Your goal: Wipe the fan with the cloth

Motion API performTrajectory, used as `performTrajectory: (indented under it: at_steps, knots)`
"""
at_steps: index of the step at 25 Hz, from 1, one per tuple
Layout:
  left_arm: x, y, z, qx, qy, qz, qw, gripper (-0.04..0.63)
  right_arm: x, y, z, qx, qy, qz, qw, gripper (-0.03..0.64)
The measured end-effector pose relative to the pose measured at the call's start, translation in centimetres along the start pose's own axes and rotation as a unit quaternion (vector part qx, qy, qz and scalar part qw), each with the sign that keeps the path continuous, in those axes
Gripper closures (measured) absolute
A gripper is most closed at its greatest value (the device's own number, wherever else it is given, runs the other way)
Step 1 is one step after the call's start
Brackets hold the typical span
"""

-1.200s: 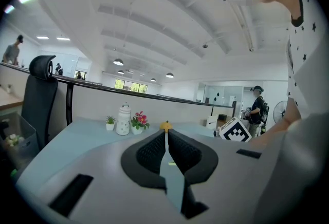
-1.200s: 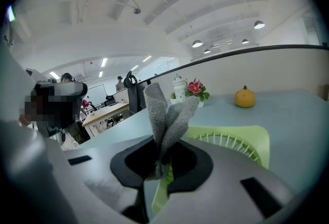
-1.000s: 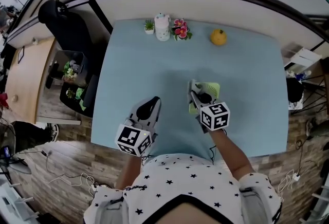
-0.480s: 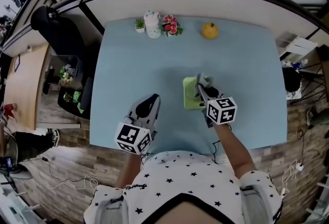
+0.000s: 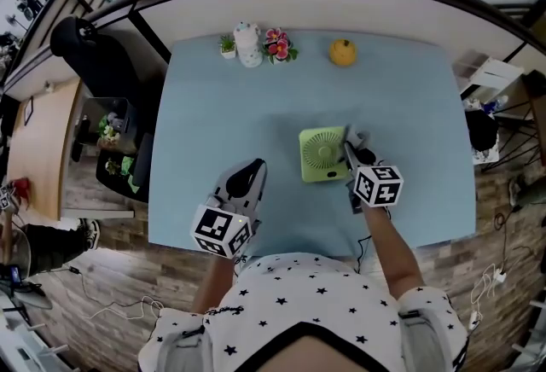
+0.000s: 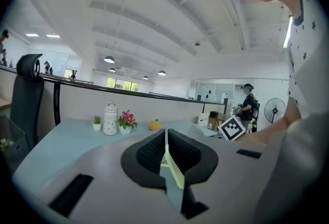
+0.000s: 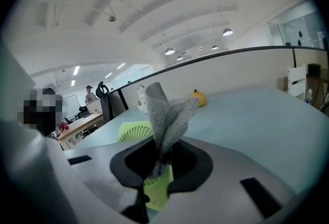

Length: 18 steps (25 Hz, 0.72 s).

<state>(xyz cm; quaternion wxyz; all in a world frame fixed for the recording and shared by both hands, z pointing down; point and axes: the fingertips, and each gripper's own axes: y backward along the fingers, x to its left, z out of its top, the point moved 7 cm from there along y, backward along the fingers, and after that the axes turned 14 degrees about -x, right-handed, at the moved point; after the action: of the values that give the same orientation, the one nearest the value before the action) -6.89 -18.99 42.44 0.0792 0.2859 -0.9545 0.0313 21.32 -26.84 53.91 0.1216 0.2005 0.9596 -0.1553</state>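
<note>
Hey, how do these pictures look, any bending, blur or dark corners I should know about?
Head view: strong fisheye, the table edges bow, yet the fan looks sharp. Left gripper view: black rounded corners, even indoor light. Right gripper view: same dark corners, the cloth weave crisp, the background softer.

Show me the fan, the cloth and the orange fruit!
fan [image 5: 324, 152]: head view, middle of its round grille.
cloth [image 7: 164, 121]: right gripper view, its grey folded middle.
orange fruit [image 5: 343, 52]: head view, its middle.

Fan [image 5: 322, 154] x1, cloth [image 7: 165, 110] x1, hand-held grippers [image 5: 257, 165] [image 5: 351, 146] x2, jar [image 5: 248, 44] x1
</note>
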Motion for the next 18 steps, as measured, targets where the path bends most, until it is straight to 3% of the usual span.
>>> performTrajectory:
  at_steps: [12, 18]
  knots:
    - [-0.5, 0.7, 0.4, -0.004, -0.008, 0.0, 1.0, 0.555, 0.3, 0.8, 0.0, -0.011, -0.001, -0.003, 1.0, 0.567]
    - [-0.3, 1.8, 0.4, -0.006, -0.008, 0.012, 0.9999, 0.555, 3.2, 0.7, 1.1, -0.033, 0.002, 0.037, 0.999, 0.567]
